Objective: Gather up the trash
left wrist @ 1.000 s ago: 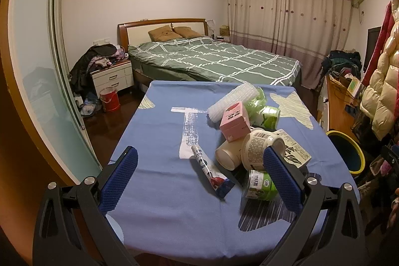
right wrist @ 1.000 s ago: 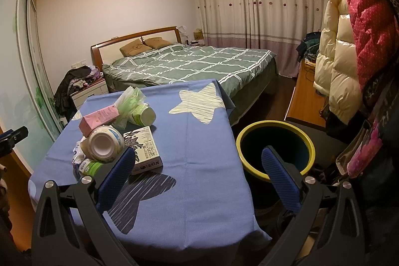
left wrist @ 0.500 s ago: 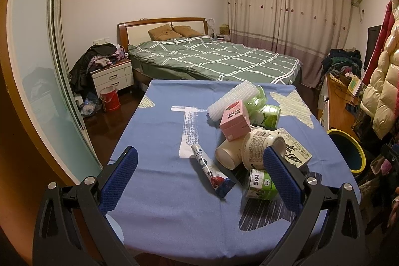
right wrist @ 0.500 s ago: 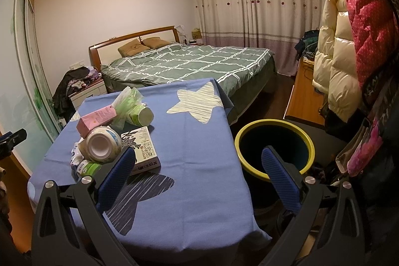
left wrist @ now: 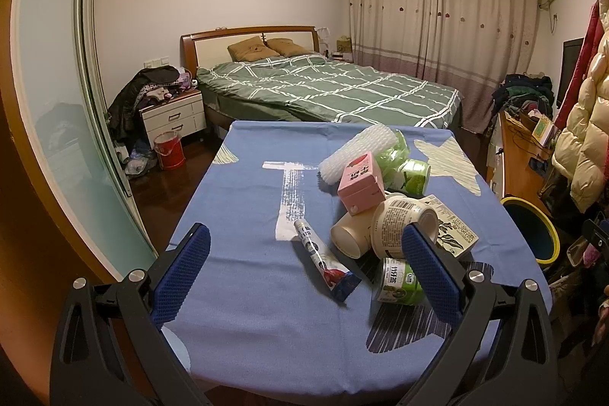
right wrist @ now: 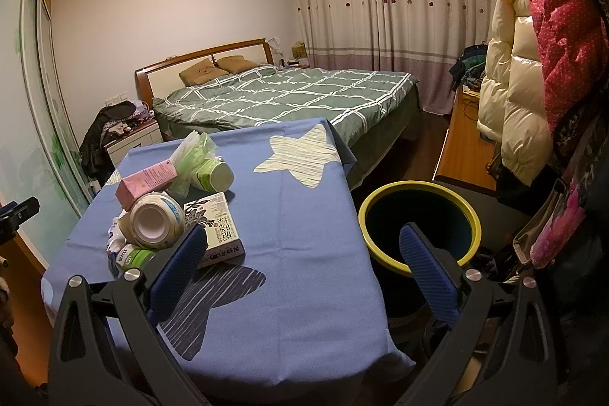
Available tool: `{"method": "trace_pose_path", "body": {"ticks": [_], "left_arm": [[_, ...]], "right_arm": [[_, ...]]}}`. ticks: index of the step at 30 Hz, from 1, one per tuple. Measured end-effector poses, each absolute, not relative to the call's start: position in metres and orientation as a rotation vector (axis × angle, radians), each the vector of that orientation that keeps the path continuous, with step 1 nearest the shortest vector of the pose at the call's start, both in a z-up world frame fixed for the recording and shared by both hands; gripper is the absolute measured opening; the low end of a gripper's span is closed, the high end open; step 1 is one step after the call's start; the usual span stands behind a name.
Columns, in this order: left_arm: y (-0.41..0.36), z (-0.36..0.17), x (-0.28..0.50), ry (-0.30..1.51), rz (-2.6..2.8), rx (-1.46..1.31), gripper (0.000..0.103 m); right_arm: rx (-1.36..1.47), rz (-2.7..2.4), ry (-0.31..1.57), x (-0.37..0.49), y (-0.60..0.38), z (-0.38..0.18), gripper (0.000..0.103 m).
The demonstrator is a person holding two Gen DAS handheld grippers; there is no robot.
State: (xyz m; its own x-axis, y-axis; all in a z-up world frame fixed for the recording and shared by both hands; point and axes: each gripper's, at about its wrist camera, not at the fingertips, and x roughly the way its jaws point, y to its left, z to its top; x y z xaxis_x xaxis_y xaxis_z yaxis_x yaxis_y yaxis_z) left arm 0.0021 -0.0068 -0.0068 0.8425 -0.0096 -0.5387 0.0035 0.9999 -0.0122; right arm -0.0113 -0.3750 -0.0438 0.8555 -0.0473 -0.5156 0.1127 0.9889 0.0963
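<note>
- Blue cloth with pale star prints is seen covering the table (left wrist: 247, 311), which stands at the foot of a bed (left wrist: 323, 94) with a green checked cover.
- Trash is heaped on the right half of the table, as seen from the left wrist view: a white ribbed foam sleeve (left wrist: 356, 153) at the far end, a pink carton (left wrist: 359, 183) leaning against it, and a green plastic bag (left wrist: 396, 155) with a green-labelled cup (left wrist: 413, 174) just behind.
- Nearer the left gripper (left wrist: 304, 273), a paper cup (left wrist: 352, 236) and a white printed tub (left wrist: 403, 223) are noted lying on their sides, touching each other; a flat printed box (left wrist: 455, 229) lies partly under the tub.
- A toothpaste tube (left wrist: 323, 259) is recorded flat on the cloth, just left of the heap; a small green-labelled can (left wrist: 397, 282) lies beside it.
- Left gripper: released, blue pads spread wide, nothing held; it is held over the near edge of the table.
- Right gripper (right wrist: 304, 269): released likewise, nothing between its pads; the left pad overlaps the flat printed box (right wrist: 217, 225) in view, contact cannot be told.
- A dark bin with a yellow rim (right wrist: 418, 187) stands on the floor just beside the right edge of the table.
- Padded coats (right wrist: 533, 63) hang at the right.
</note>
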Motion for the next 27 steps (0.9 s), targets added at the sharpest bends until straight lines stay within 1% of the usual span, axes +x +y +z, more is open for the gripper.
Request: {"method": "trace_pose_path", "body": {"ticks": [27], "left_arm": [[-0.0075, -0.0105, 0.0033, 0.574, -0.006, -0.007, 0.099]], "right_arm": [[0.125, -0.086, 0.546, -0.0090, -0.3746, -0.0454, 0.097]]}}
